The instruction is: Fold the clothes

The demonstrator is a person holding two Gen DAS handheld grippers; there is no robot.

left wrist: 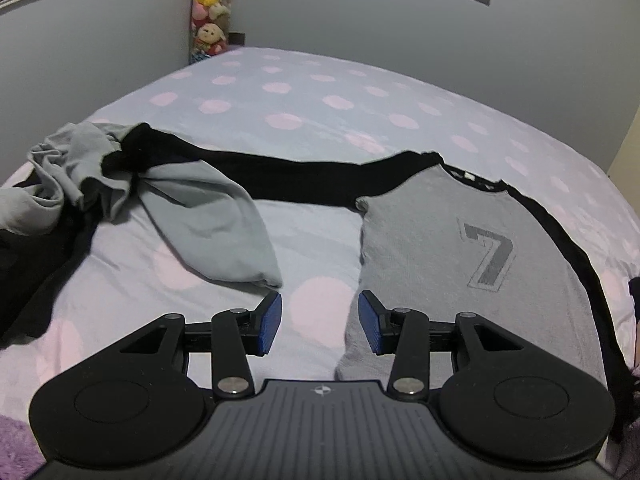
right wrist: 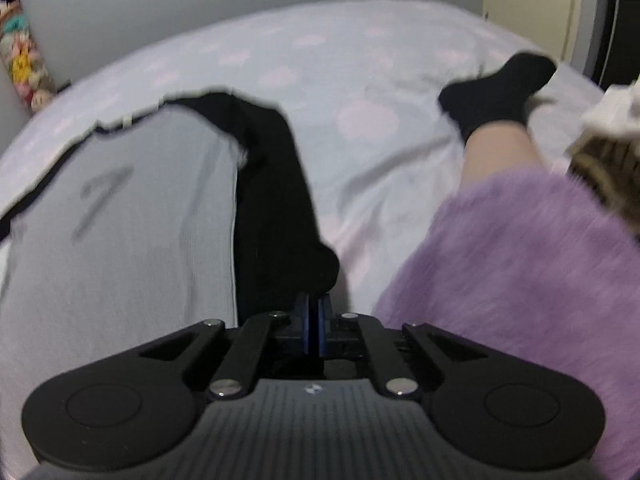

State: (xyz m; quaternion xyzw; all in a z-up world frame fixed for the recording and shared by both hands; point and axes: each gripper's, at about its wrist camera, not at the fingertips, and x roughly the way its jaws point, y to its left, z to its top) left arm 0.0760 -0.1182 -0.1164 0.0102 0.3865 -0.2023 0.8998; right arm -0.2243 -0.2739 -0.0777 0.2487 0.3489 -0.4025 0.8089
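Observation:
A grey shirt (left wrist: 440, 248) with black sleeves and a printed 7 lies flat on the bed. Its left black sleeve (left wrist: 280, 180) stretches out toward a heap of clothes. My left gripper (left wrist: 320, 320) hovers open over the shirt's lower left edge, with bare sheet between its blue pads (left wrist: 272, 320). In the right wrist view the same shirt (right wrist: 140, 220) is blurred. Its right black sleeve (right wrist: 272, 200) runs down to my right gripper (right wrist: 319, 308), whose jaws are shut with the cuff end at their tips.
A heap of grey and black clothes (left wrist: 80, 172) lies at the left on the dotted bedsheet (left wrist: 300, 92). A person's leg in a black sock (right wrist: 496, 92) and a fuzzy purple garment (right wrist: 520, 260) lie to the right. Plush toys (left wrist: 210, 12) hang by the wall.

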